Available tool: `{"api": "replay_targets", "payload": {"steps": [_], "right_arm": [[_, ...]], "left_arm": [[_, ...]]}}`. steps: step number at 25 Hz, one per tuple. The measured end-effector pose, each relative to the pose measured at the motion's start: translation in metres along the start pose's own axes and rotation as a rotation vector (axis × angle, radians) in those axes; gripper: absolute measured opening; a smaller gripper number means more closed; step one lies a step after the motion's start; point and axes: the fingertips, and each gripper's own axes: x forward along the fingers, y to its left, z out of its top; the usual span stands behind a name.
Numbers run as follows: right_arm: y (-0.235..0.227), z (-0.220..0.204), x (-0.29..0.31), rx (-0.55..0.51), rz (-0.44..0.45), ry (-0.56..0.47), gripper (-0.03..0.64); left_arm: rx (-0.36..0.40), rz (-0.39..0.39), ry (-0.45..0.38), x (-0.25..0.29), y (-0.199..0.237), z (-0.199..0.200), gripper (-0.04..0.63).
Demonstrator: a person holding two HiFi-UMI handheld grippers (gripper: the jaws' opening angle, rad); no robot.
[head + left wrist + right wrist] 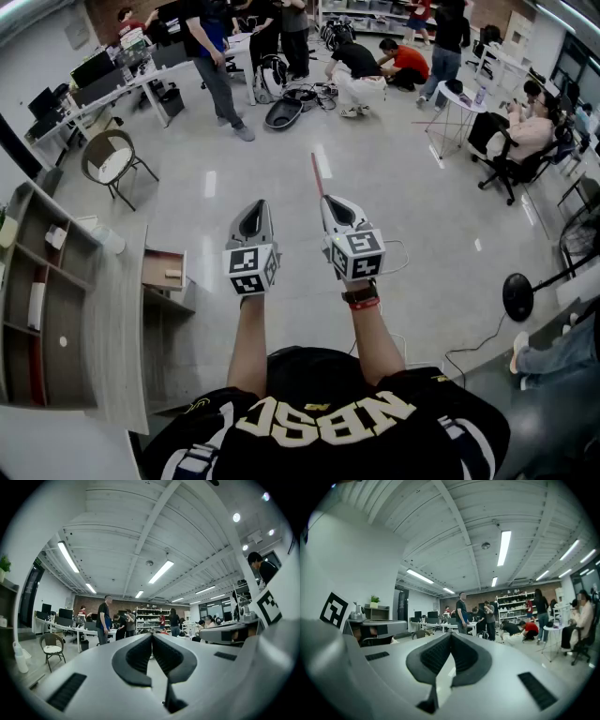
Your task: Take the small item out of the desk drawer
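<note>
The desk [120, 328] stands at the left of the head view, and its drawer [161, 257] is pulled open. A small pale item [172, 274] lies inside the drawer. My left gripper [253, 208] is held level out in front of me, to the right of the drawer and apart from it. Its jaws are shut on nothing, and the pads meet in the left gripper view [152, 637]. My right gripper [331, 201] is level beside it and is also shut and empty [450, 636]. Both point across the open floor toward the people.
A shelf unit [37, 300] adjoins the desk on the left. A chair [112, 161] stands beyond the desk. Several people stand or crouch at the far side of the room [361, 70]. A black round stand base [517, 296] and a floor cable [469, 342] lie to the right.
</note>
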Motion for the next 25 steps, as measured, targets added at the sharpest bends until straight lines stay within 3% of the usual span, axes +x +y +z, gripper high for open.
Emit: {"api": "replay_targets", "payload": {"steps": [6,13,21,25], "right_arm": [[-0.025,-0.014,-0.005,0.066,0.002,-0.017,0.006],[-0.028,-0.028,0.027,0.134,0.062,-0.005,0.006],[-0.035,-0.04,0.092,0.157,0.093,0.025,0.006],[-0.031,-0.042,0.141,0.131,0.129,0.049,0.006]], "left_arm": [[-0.01,0.005,0.018,0.003,-0.016,-0.017,0.015],[-0.003,0.046,0.056,0.022,0.001,-0.031,0.015],[-0.007,0.057,0.073,0.067,0.034,-0.05,0.015],[-0.036,0.093,0.058,0.096,0.07,-0.058,0.016]]}}
